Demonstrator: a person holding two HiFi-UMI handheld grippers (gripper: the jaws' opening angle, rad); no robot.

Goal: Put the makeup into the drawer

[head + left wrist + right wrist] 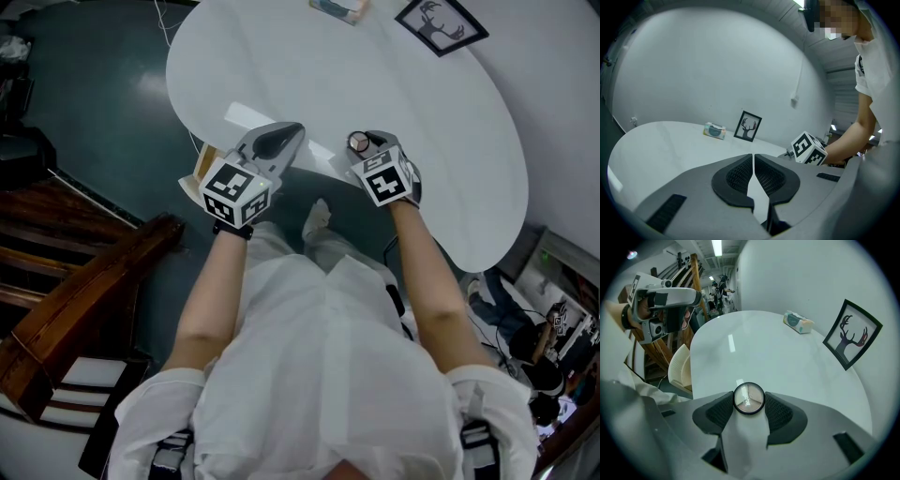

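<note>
Holding: right gripper (749,397) is pinching the round makeup compact (358,142) between both pads, over the white table (375,66), by its near edge.
Idling: left gripper (753,158) is keeping its jaws pressed together, empty.

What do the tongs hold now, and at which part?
Right tongs grip the round makeup compact by opposite sides of its rim. Left tongs hold nothing.

A: From where does the head view look?
B: From above the person (328,375), steeply down on the white table (375,84).
A: And the gripper views?
B: Each sits close behind its jaws. That on the left gripper (753,158) looks nearly level across the table to the far wall (717,70); that on the right gripper (749,400) tilts downward. All three share the deer picture (441,23) and tissue pack (339,8).
</note>
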